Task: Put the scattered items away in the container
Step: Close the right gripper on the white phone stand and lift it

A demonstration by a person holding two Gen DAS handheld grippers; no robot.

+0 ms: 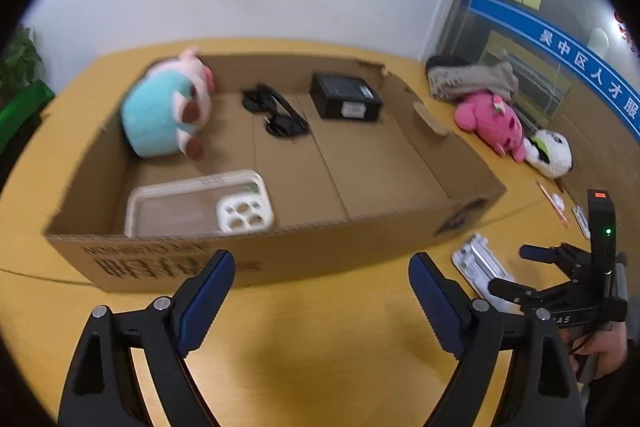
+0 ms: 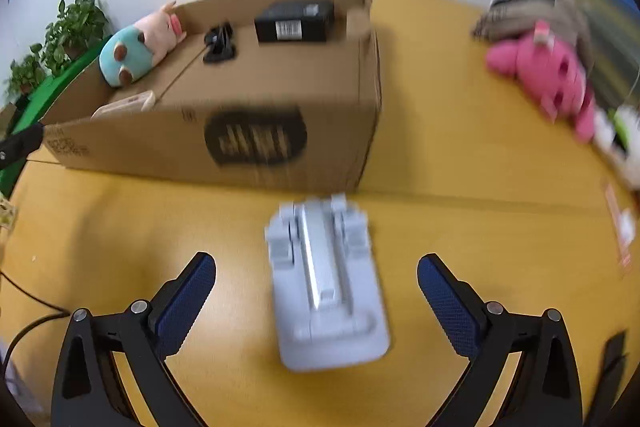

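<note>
A shallow cardboard box (image 1: 400, 155) (image 2: 352, 99) lies on the yellow table. Inside it are a teal-and-pink plush pig (image 1: 164, 111) (image 2: 136, 45), black sunglasses (image 1: 276, 115) (image 2: 218, 45), a black box (image 1: 346, 97) (image 2: 294, 21) and a clear phone case (image 1: 200, 205). My left gripper (image 1: 322, 291) hovers open and empty in front of the box's near wall. My right gripper (image 2: 316, 299) (image 1: 516, 269) is open, its fingers on either side of a white folding stand (image 2: 328, 283) (image 1: 478, 267) on the table, not touching it.
At the table's right edge lie a pink plush (image 1: 492, 121) (image 2: 548, 75), a white-and-green plush (image 1: 550, 149), a grey cloth bundle (image 1: 468, 77) and a pencil with small items (image 1: 554, 203). Potted plants (image 2: 60, 35) stand at the left. A cable (image 2: 28, 323) runs along the near left.
</note>
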